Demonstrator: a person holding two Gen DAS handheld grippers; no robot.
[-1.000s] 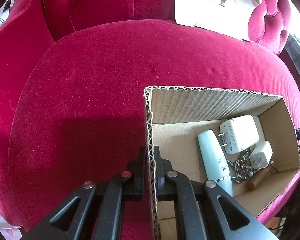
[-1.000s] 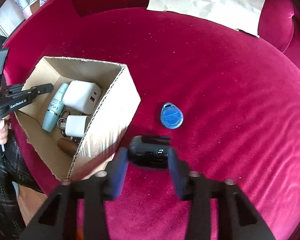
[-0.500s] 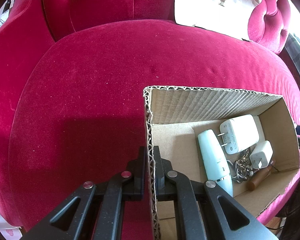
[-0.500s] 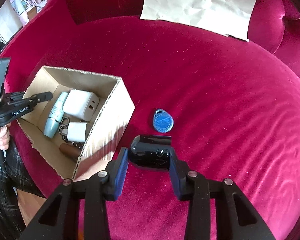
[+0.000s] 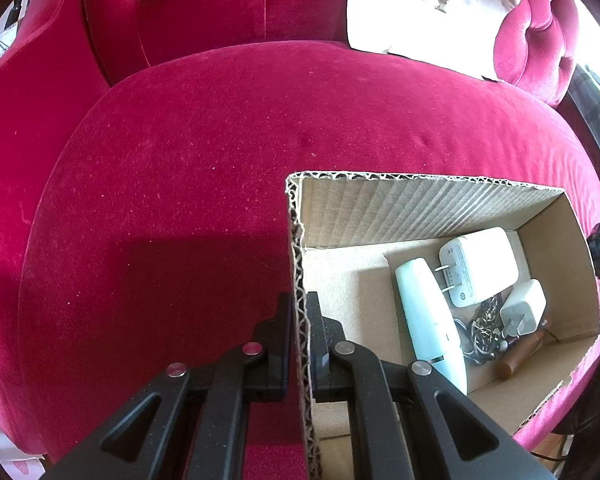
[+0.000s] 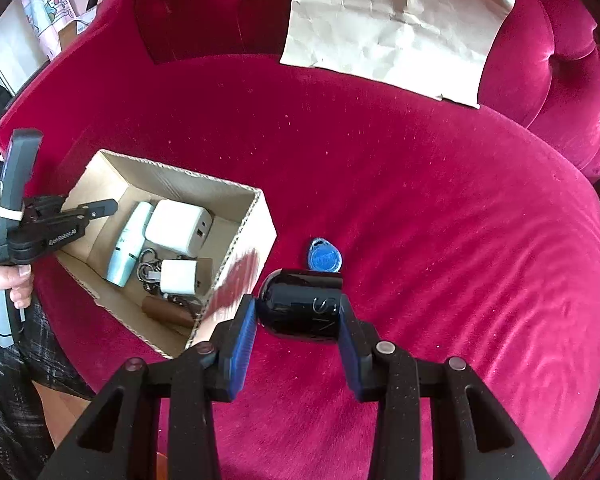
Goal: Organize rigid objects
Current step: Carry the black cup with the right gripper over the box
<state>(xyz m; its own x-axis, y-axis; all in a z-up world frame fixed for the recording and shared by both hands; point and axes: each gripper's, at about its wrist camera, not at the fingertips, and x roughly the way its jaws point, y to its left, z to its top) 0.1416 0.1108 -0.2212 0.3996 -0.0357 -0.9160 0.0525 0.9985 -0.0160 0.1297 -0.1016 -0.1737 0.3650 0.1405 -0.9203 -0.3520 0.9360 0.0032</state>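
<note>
Plush crimson velvet cushion (image 6: 440, 220); right gripper (image 6: 298, 312) clamps glossy black capsule (image 6: 300, 304), left gripper (image 5: 299, 320) pinches corrugated box (image 5: 300, 280) wall.

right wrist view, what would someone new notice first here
The glossy black rounded case clamped in the right gripper, held above the bright crimson velvet sofa seat, draws the eye first. Just beyond it a small blue key fob lies alone on the velvet. To the left, the open brown cardboard box holds white chargers and a pale mint tube, its near wall pinched by the left gripper.
</note>
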